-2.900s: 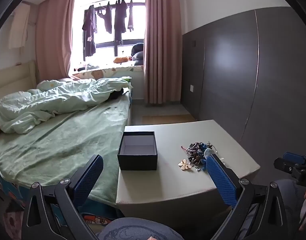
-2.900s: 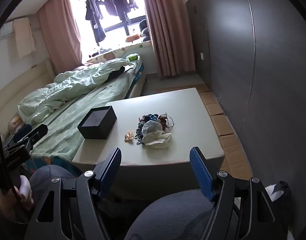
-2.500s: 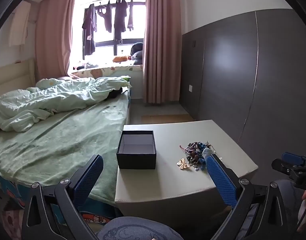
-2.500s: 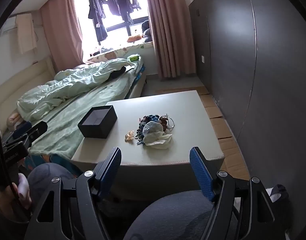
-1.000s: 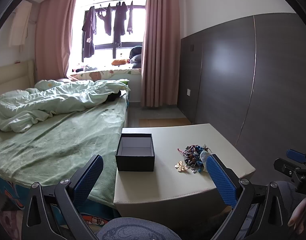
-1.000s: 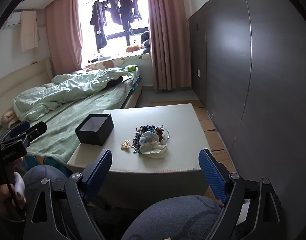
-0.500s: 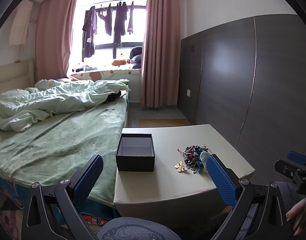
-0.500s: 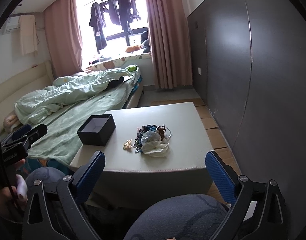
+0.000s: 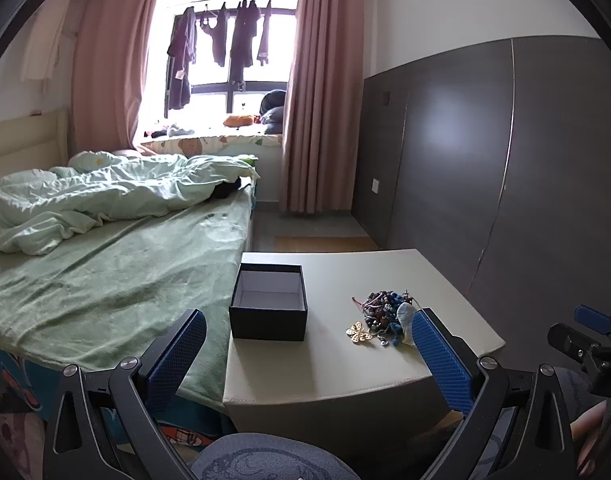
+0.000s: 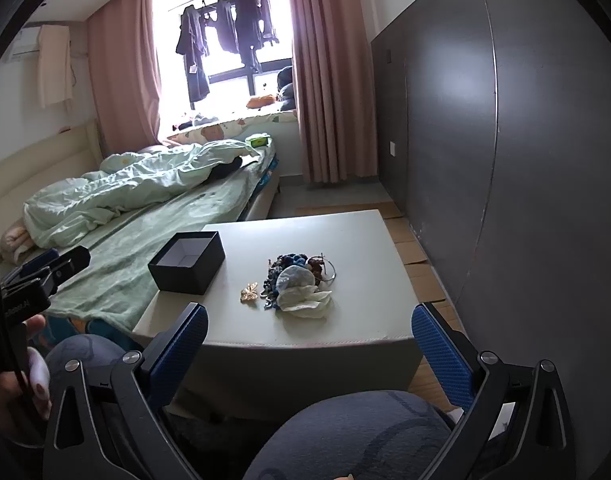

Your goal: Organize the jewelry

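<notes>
Jewelry [image 10: 295, 280] lies in one mixed heap on the pale low table [image 10: 345, 240], a little to the 3 o'clock side of its middle, and nothing of it is sorted yet. In the heap I see dark and blue beads, a thin metal ring at its 2 o'clock edge, and a crumpled whitish pouch [image 10: 303, 294] at its 6 o'clock side, partly covering the beads. One gold butterfly piece [image 10: 249, 293] lies apart from the heap, just beside it at 9 o'clock.

At the 10 o'clock side of the heap stands a black box [image 10: 187, 262], open and with nothing inside, near the table edge that faces the bed [image 9: 105, 264]. I judge it stands there as the place to receive the pieces, close to the heap so that each carry is short.

Both tongs are released and hold nothing. The left gripper [image 9: 305, 356] and the right gripper [image 10: 309, 356] have their blue pads spread wide, and both hang above the person's knees, well apart from the table. In my judgement the wide opening is a preparation for the first grasp. The butterfly piece looks the easiest to begin with, because it is not tangled with the others; the beads may drag their neighbours when lifted.
</notes>
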Tool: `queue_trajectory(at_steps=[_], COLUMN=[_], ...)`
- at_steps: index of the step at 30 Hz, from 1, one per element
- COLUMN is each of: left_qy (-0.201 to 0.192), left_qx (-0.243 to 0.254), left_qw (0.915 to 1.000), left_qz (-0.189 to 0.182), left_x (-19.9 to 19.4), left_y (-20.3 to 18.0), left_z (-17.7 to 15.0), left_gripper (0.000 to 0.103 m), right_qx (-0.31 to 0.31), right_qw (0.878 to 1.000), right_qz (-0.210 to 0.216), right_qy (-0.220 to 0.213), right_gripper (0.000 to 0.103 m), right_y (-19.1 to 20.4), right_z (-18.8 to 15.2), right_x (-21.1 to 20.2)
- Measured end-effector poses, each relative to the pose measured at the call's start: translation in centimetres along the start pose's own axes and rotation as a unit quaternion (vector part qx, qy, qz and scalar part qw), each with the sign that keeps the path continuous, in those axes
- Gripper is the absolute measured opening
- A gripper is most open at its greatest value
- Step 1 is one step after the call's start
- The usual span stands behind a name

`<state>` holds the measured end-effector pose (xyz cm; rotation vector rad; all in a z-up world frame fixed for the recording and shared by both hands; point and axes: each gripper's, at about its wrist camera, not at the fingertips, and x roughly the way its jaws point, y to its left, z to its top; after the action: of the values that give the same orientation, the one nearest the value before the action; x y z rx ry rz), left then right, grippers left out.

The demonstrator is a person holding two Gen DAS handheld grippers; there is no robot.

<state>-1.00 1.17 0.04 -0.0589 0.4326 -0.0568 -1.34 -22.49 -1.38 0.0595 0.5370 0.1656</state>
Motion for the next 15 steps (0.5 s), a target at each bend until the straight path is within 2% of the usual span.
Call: queue_trajectory(at_steps=[4, 7, 11, 15], left_qy=[-0.003, -0.001, 0.02, 0.023], left_qx=[0.011, -0.004, -0.023, -0.031], left_qw=[0.9999, 1.0, 0.9995, 0.999], left_qz=[-0.004, -0.005, -0.008, -0.022], left_x=[-0.1, 0.0, 1.2, 2.1], left_y=[-0.3, 0.3, 1.2, 1.5], left_z=[0.0, 0.1, 1.0, 2.4], left_gripper=[0.103, 0.103, 0.103, 0.103], right_qx=[0.004, 0.005, 0.005, 0.017], right_qw=[1.0, 1.0, 0.999, 0.998], right_qz=[0.005, 0.023, 0.039, 0.066], right_qy=[0.002, 0.012, 0.019, 0.006], right_gripper=[0.102, 0.102, 0.102, 0.102], right_y=[-0.1, -0.3, -0.1, -0.7], right_z=[0.1, 0.3, 0.7, 2.1], right_x=[0.1, 0.5, 0.7, 0.9])
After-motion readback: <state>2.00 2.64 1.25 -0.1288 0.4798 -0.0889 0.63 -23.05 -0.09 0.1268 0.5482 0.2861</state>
